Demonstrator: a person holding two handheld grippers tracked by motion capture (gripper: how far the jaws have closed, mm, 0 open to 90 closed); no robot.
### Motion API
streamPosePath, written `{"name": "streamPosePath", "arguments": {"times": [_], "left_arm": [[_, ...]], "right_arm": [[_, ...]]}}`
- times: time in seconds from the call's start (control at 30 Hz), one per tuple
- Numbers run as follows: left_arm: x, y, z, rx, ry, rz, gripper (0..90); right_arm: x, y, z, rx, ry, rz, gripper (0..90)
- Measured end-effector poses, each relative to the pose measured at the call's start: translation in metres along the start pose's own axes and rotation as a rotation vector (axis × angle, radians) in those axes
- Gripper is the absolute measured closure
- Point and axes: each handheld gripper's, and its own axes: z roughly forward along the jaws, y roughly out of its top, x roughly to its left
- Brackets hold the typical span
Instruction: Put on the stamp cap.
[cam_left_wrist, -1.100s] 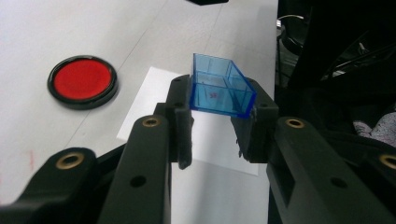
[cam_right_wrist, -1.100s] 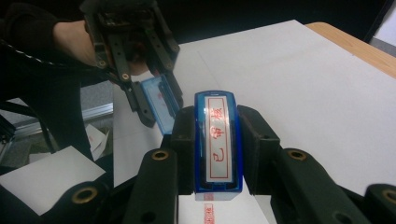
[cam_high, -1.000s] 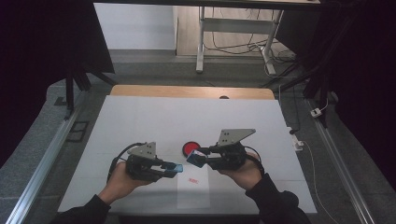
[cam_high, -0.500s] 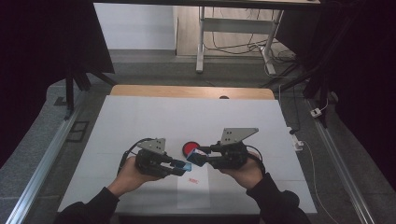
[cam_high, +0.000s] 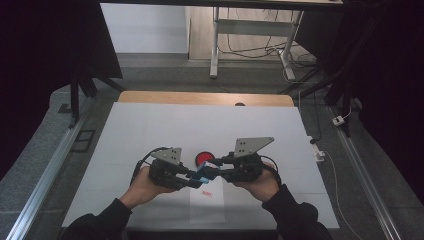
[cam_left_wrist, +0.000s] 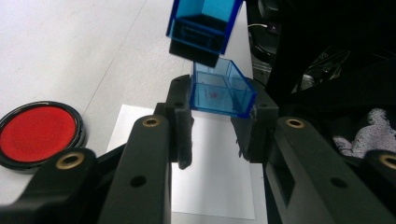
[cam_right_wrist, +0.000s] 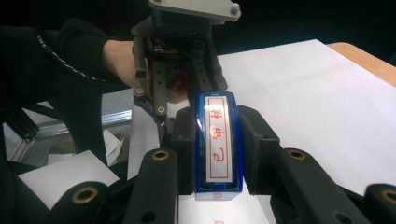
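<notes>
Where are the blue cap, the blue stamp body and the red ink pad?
blue cap (cam_left_wrist: 220, 89), left gripper view, its clear side wall.
blue stamp body (cam_right_wrist: 217, 142), right gripper view, its labelled top face.
red ink pad (cam_left_wrist: 36, 133), left gripper view, its red centre.

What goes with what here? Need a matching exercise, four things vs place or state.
Things:
1. blue stamp body
2. clear blue cap
3. red ink pad
4. white paper sheet

Places or states:
A. flat on the table under both grippers
B. clamped in the left gripper
C. lying on the table beside the sheet, untouched
D. clamped in the right gripper, label up

Pairs: 1-D, 2-B, 3-C, 4-A
</notes>
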Motion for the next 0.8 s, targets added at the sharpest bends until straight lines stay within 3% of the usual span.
{"name": "streamPosePath", "arguments": {"times": [0.27,0.8], "left_arm": [[0.0004,-0.0005,0.0007,-0.002,-0.015,0.002,68.9],[-0.0003,-0.0015,0.0001,-0.001,-0.040,0.053,69.1]], "right_arm": [[0.0031,0.0014,0.0043,-0.001,0.045,-0.023,69.8],[0.0040,0.0013,0.0064,-0.010,0.099,-0.036,69.9]]}}
